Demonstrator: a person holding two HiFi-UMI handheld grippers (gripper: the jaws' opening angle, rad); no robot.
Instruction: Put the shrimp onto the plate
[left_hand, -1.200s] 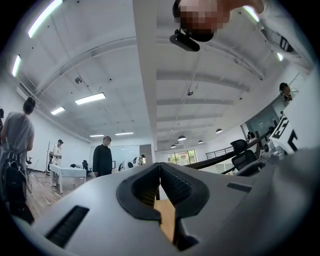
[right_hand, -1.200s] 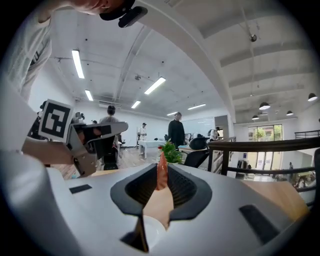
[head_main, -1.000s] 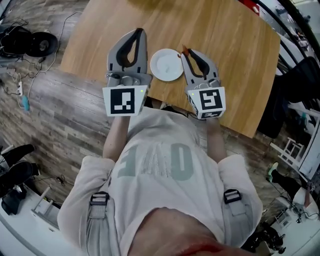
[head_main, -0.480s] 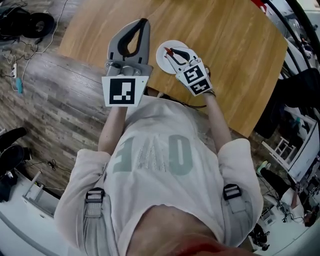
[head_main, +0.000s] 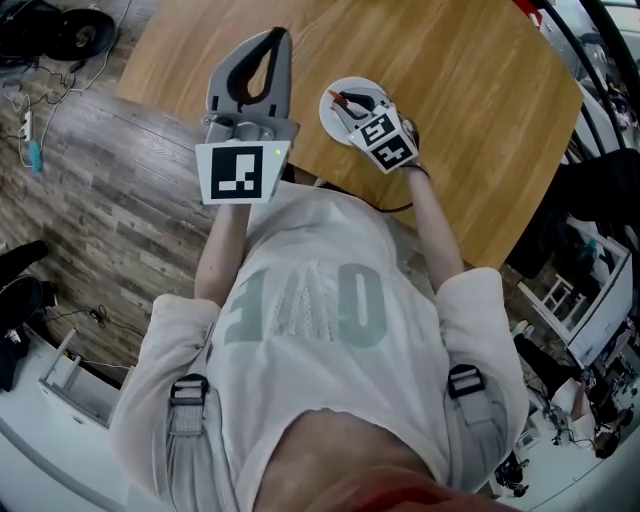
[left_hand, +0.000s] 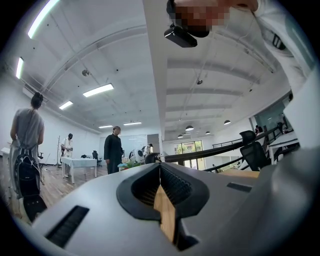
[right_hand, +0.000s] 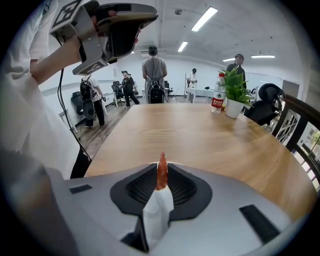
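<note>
Over the plate (head_main: 360, 87) now: your right hand-held gripper (head_main: 340, 98) has swung in from the plate's right edge, where it sat 1 s ago, and tips nose-down above the white surface. It is clamped on the shrimp (right_hand: 161, 175), with the orange tail sticking up past the jaw tips and the white of the plate showing through the gap beneath. The head view shows the shrimp (head_main: 343, 99) as a small red fleck at the jaw tips, above the plate's left half. I can't tell whether it touches the plate yet.

Your left hand-held gripper (head_main: 275, 40) has barely shifted in that 1 s. It is raised to the plate's left, with its jaws closed tip to tip on nothing. Only the wood of the desk (head_main: 450, 90) shows through the opening behind the tips.

The carry looks done, so placing comes next, and the shrimp isn't down yet. You'll probably want to lower a touch and then part the jaws. The grip sits on the tail end only, so the shrimp could swing or stick to a pad on release. Keep it clear of the plate's rim.
</note>
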